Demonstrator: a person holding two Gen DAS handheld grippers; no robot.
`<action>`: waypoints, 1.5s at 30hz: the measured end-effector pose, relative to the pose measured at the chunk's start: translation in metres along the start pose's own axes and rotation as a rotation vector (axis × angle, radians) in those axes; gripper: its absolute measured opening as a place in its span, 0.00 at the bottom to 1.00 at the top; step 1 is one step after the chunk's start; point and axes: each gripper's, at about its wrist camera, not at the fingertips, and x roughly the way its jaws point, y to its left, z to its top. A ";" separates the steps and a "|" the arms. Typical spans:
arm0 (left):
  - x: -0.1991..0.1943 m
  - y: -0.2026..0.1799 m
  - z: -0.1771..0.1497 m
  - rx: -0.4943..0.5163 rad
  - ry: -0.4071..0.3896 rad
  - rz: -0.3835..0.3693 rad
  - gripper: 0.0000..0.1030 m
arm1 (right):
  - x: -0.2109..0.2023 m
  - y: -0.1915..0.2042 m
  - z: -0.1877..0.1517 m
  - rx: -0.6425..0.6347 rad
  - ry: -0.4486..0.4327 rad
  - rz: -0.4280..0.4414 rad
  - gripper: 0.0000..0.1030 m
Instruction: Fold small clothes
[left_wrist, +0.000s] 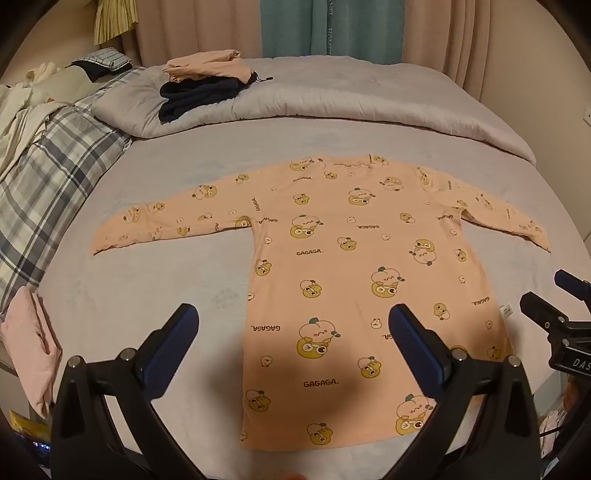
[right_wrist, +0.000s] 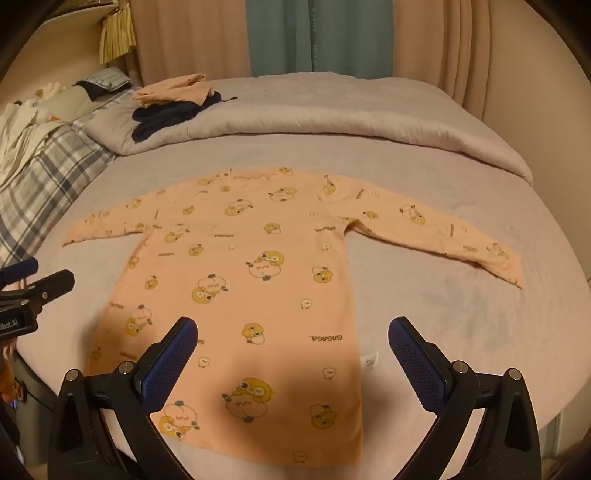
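Observation:
A peach long-sleeved shirt (left_wrist: 354, 266) printed with cartoon ducks and "GAGAGA" lies flat on the bed, sleeves spread to both sides, hem toward me. It also shows in the right wrist view (right_wrist: 243, 280). My left gripper (left_wrist: 293, 325) is open and empty, hovering above the shirt's lower left part. My right gripper (right_wrist: 293, 336) is open and empty, hovering above the lower right part, near a white care tag (right_wrist: 369, 360). The right gripper also shows at the edge of the left wrist view (left_wrist: 561, 306), and the left gripper at the edge of the right wrist view (right_wrist: 33, 288).
A grey sheet (left_wrist: 166, 288) covers the bed. A rolled grey duvet (left_wrist: 332, 96) lies behind the shirt with a stack of folded clothes (left_wrist: 207, 85) on it. A plaid blanket (left_wrist: 48, 166) lies at left, and a pink cloth (left_wrist: 29, 343) hangs at the near left edge.

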 end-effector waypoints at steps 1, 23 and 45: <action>0.001 0.001 0.000 0.001 0.003 -0.004 1.00 | 0.000 0.000 0.000 0.000 0.001 0.001 0.99; 0.001 -0.004 0.001 0.022 -0.016 0.023 1.00 | 0.006 0.006 0.002 0.000 0.009 0.005 0.99; 0.003 -0.004 -0.001 0.025 -0.013 0.025 1.00 | 0.007 0.007 0.003 -0.004 0.011 0.008 0.99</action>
